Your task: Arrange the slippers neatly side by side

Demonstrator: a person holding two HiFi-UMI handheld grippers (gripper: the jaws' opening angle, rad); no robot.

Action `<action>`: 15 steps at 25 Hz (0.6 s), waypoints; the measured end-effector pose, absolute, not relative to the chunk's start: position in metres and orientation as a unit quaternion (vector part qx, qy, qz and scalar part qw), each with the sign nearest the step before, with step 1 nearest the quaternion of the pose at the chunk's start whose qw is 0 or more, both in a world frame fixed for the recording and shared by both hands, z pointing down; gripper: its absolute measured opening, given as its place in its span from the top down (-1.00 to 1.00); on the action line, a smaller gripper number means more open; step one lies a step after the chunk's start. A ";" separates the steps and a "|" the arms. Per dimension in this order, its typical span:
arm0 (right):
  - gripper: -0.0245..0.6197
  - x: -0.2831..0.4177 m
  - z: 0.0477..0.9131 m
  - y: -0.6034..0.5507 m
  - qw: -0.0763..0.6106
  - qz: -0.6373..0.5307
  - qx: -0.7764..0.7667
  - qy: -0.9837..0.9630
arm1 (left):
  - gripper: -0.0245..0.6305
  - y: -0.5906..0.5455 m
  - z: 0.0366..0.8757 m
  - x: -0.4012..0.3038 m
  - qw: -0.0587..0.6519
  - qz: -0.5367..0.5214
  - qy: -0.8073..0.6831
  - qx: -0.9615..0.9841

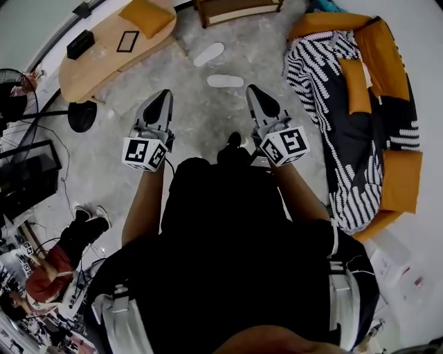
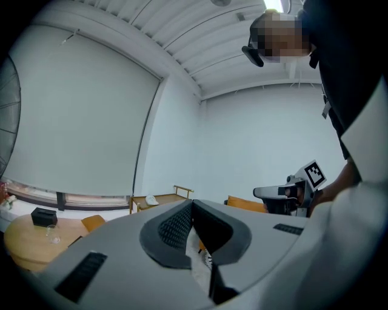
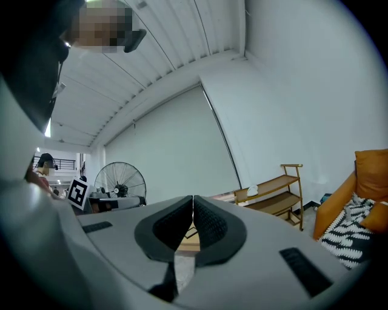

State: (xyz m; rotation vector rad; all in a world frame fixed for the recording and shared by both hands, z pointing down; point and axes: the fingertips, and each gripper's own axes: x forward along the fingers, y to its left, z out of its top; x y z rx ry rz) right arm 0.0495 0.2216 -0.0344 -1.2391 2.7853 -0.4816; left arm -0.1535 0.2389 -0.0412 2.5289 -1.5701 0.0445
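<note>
Two white slippers lie apart on the grey floor in the head view, one [image 1: 209, 54] angled farther off and one [image 1: 225, 81] nearer, lying crosswise. Both grippers are held out level in front of me, short of the slippers. My left gripper [image 1: 164, 97] is shut with nothing in it; in its own view the dark pads meet [image 2: 193, 207]. My right gripper [image 1: 252, 91] is also shut and empty, its pads touching [image 3: 193, 204]. Each gripper shows in the other's view: the right gripper [image 2: 285, 192] and the left gripper [image 3: 100, 203].
An orange sofa [image 1: 398, 76] with a black-and-white striped blanket [image 1: 332, 97] fills the right side. A round wooden table [image 1: 104, 55] stands upper left, with a black stand base [image 1: 82, 116] beside it. A wooden shelf [image 1: 235, 8] is at the far wall. A person [image 1: 62, 256] crouches lower left.
</note>
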 end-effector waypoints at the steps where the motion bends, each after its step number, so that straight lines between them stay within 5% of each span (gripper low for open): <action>1: 0.82 0.053 -0.033 0.216 0.027 -0.158 -0.401 0.902 | 0.88 0.232 -0.039 -0.149 0.084 0.015 -0.526 0.846; 15: 0.82 0.045 0.006 0.131 -0.010 -0.169 -0.421 0.891 | 0.88 0.147 0.000 -0.162 0.108 0.019 -0.520 0.847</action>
